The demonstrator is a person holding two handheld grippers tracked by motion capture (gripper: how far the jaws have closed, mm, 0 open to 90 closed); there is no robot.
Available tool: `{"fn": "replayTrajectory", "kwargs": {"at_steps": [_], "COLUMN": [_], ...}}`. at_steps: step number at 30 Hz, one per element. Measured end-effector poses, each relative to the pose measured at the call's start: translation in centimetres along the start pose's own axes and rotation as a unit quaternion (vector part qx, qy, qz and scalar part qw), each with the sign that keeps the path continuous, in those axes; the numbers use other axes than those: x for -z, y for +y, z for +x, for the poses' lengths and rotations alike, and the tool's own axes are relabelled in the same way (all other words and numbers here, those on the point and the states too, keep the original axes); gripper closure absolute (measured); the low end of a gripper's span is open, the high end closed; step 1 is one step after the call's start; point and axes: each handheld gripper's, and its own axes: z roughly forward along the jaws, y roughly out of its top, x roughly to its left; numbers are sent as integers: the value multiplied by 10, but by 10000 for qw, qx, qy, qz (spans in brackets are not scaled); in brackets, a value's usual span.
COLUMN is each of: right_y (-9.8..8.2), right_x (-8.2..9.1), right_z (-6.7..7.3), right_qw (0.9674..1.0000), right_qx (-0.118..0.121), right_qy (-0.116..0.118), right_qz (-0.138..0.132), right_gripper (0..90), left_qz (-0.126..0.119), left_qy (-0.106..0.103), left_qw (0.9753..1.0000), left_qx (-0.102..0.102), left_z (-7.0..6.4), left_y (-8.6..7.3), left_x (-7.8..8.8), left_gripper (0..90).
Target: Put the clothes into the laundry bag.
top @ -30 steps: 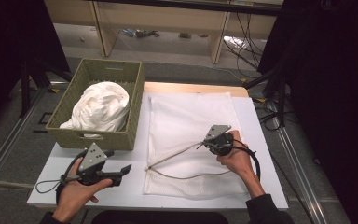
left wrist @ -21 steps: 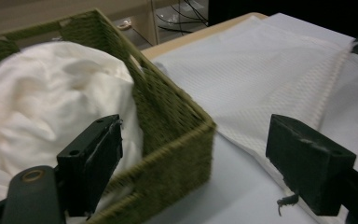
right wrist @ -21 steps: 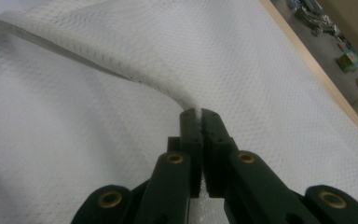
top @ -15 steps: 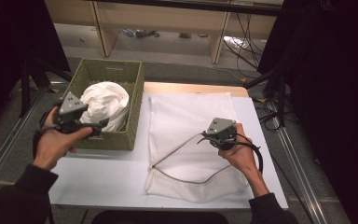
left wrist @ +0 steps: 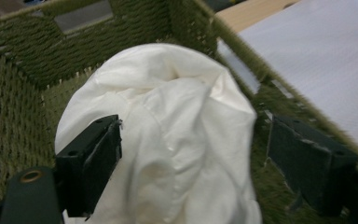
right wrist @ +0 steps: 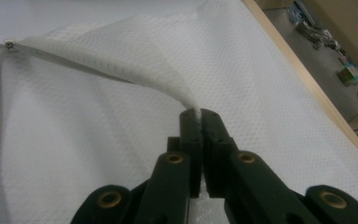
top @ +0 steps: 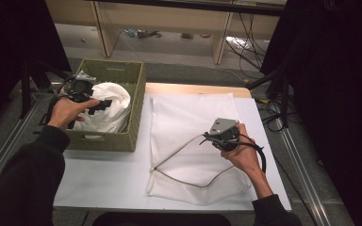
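two grippers work over a white table [top: 103, 179]. nearest the person, the table's front strip is bare, with open room left of the mesh bag [top: 188, 122] and below the basket [top: 122, 141]. the bag lies flat on the right half of the table, its near end close to the front edge and its far end close to the wooden back edge; a narrow bare strip runs along its right side.

the right gripper [top: 206, 137] is clenched on the bag's upper layer beside the grey zip line, pinching a fold of mesh between its closed jaws and holding it raised off the layer beneath, so the mouth gapes toward the left. in the right gripper view the fold [right wrist: 186, 100] rises straight into the pinch.

farther off, at the table's left far corner, the basket stands with its right wall just beside the bag. a white cloth [top: 106, 106] is bundled inside it, filling most of the room between the walls. the left gripper [top: 104, 106] hovers over the bundle with its jaws spread wide to either side of the cloth [left wrist: 177, 121], gripping nothing; they were opening just before.
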Motion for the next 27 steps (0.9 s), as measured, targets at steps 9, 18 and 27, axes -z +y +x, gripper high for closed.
{"fn": "replayTrajectory", "kwargs": {"at_steps": [9,18,27], "right_y": [-1,-2,-2], "right_x": [-2,-4,-3], "right_z": [-2,1,1], "right_qw": [9997,9999,9999], "right_qx": [245,45,-63], "right_qy": [-28,128,89], "right_qz": [-68,49,77], "right_gripper": [890,891,890], "left_qz": [965,1246,1309], "left_qy": [454,-380,286], "left_qw": [9942,9914,9909], "left_qx": [-100,-115,115], "left_z": [24,22,43], "left_y": [-11,-16,-22], "left_x": [-36,-51,-60], "left_gripper": [189,0,0]}}
